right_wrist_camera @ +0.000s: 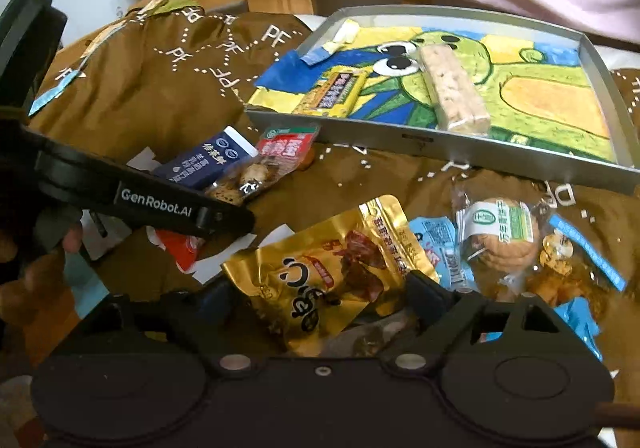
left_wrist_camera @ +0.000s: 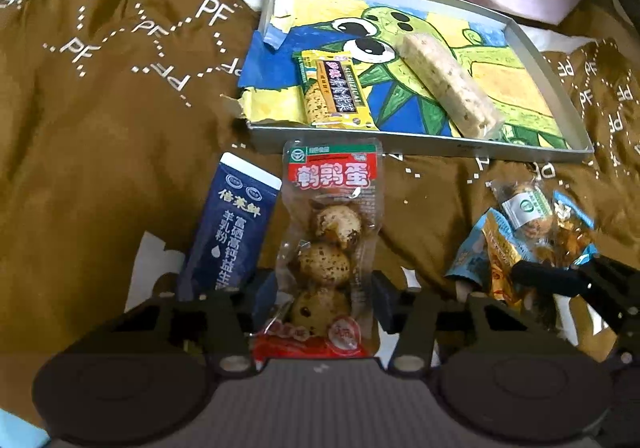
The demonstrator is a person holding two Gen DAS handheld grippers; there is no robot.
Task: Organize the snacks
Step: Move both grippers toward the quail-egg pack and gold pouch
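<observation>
Left gripper [left_wrist_camera: 322, 298] angled steeply down, jaws straddling quail-egg pack [left_wrist_camera: 328, 248], contact unclear. Right gripper [right_wrist_camera: 324, 298] tilted down, jaws apart around gold pouch [right_wrist_camera: 332, 276].

We read "GenRobot.AI" on the left gripper [right_wrist_camera: 224, 214], off our right tool's left side. "PF" repeats across the brown cloth [left_wrist_camera: 120, 120] beyond both tools. "SUSHIZICAI" runs along the yellow bar wrapper [left_wrist_camera: 334, 88] ahead.
</observation>
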